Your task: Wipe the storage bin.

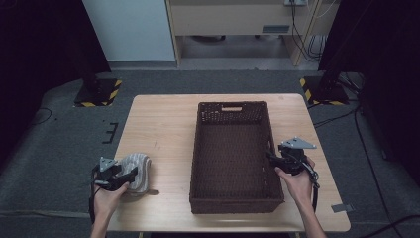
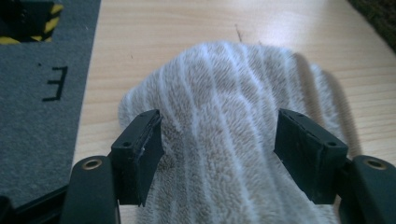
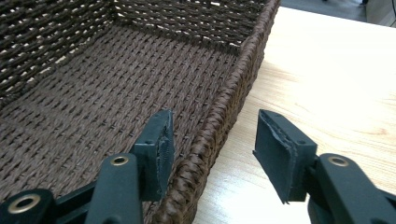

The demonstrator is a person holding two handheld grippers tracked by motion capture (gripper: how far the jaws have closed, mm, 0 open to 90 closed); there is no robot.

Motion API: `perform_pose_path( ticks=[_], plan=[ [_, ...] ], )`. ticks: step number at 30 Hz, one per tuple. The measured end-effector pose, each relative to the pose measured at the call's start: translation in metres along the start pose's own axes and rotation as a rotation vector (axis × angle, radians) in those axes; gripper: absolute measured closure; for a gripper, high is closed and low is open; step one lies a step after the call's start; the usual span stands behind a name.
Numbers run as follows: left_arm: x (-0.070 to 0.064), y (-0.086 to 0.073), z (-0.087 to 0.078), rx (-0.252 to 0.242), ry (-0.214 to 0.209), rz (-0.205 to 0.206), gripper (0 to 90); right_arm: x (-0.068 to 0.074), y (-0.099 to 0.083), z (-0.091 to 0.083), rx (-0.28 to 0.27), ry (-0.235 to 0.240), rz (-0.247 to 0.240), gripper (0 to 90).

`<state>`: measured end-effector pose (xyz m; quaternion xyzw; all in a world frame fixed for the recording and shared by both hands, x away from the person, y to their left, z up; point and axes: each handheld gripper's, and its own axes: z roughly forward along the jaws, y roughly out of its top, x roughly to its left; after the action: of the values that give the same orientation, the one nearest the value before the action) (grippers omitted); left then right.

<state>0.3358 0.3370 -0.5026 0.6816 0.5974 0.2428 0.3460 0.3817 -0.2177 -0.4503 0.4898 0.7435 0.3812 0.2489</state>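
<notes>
Left gripper (image 2: 217, 154), jaws wide, straddles striped towel (image 2: 233, 140) at frame bottom, ready to pinch. Right gripper (image 3: 210, 154), wide too, brackets wicker basket (image 3: 224, 100) rim, likely steadying it.

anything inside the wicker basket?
Nothing on the visible floor of the dark brown woven wicker basket. The floor strip behind its near wall is hidden in the high view.

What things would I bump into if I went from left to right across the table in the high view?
Left gripper → striped towel → brown woven basket → right gripper, its jaws open astride the basket's right wall.
</notes>
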Motion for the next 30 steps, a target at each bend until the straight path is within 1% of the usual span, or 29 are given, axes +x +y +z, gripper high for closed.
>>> perform_pose_path(
  ticks=[2,4,6,8,10,12,15,18,20,23,26,30],
  plan=[
    [0.002,-0.002,0.004,0.014,-0.009,0.001,32.0,-0.001,-0.001,0.001,0.001,0.000,0.004,49.5],
    [0.002,-0.003,0.007,0.013,-0.020,-0.012,34.1,-0.001,-0.001,0.002,0.008,0.004,0.014,50.9],
    [0.002,-0.003,0.008,0.023,-0.028,-0.009,36.5,-0.002,-0.001,0.004,0.008,0.006,0.011,52.8],
    [0.000,-0.005,0.012,0.043,-0.026,-0.004,39.0,-0.002,0.000,0.005,0.013,0.015,0.016,55.6],
    [-0.002,-0.005,0.016,0.055,-0.027,-0.003,41.8,-0.002,0.000,0.005,0.012,0.028,0.010,59.2],
    [-0.004,-0.004,0.017,0.066,-0.022,-0.001,46.2,0.000,0.000,0.005,0.016,0.044,0.001,63.5],
    [-0.006,-0.002,0.016,0.074,-0.026,-0.003,57.0,0.001,0.001,0.005,0.021,0.041,-0.016,65.1],
    [-0.008,0.000,0.014,0.068,-0.033,0.003,62.3,0.001,0.001,0.005,0.017,0.042,-0.011,66.5],
    [-0.011,0.005,0.010,0.054,-0.055,0.010,63.6,0.002,0.001,0.005,0.020,0.038,-0.016,67.2],
    [-0.019,0.018,0.002,-0.006,-0.091,0.010,63.8,0.001,0.001,0.005,0.018,0.041,-0.023,67.6],
    [-0.029,0.029,0.000,-0.043,-0.113,0.019,63.8,0.001,0.001,0.005,0.015,0.043,-0.025,68.0],
    [-0.043,0.046,0.001,-0.085,-0.141,0.053,63.7,0.001,0.002,0.006,0.010,0.047,-0.031,68.2]
  ],
)
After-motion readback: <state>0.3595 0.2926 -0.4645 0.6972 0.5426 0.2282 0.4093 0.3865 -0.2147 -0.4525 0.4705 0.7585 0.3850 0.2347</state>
